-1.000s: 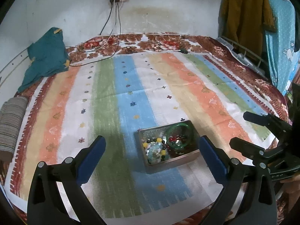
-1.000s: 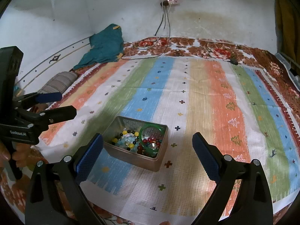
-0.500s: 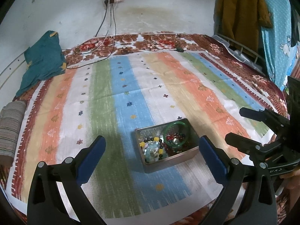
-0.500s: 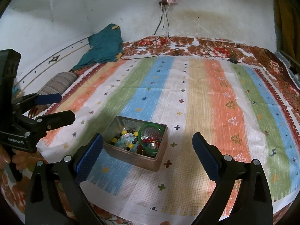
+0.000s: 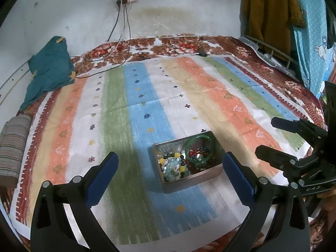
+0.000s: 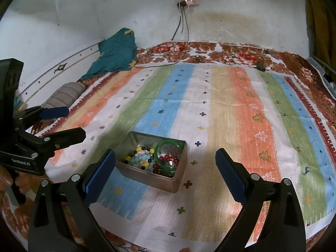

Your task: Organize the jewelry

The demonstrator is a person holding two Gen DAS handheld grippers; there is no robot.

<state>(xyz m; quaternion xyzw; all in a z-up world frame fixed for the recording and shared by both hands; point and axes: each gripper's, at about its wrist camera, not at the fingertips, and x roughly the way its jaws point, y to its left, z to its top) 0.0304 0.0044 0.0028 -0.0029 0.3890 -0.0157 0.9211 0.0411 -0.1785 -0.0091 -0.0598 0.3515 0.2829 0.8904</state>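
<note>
Both tools hang above the near edge of the bed, over a striped cloth (image 5: 147, 96) laid on a floral bedspread (image 5: 184, 44). The left tool (image 5: 170, 168) has its blue-padded fingers spread wide with nothing between them, and the right tool (image 6: 166, 163) is spread just the same, also empty. From the left wrist view the right tool shows at the right edge, dark and angled inward; from the right wrist view the left tool shows at the left edge, with part of a hand (image 6: 5, 178) wrapped on its grip.

The jewelry sits in a small metal tin (image 6: 153, 180) on the blue and white stripes, near the front edge of the cloth, lying roughly between the two tools and ahead of them. Inside the tin a green bangle (image 6: 168, 147) leans over a heap of beads (image 6: 142, 157): yellow, dark green, red and pale blue ones, tangled so I can't tell one strand from another. Neither tool touches the tin.

Further back, a teal cloth (image 5: 50, 71) is bunched in the left corner against the wall, and a striped roll (image 5: 12, 147) lies along the left side. Dark cables (image 5: 124, 31) run down from a wall socket onto the bedspread. Clothes (image 5: 271, 10) hang at the far right
</note>
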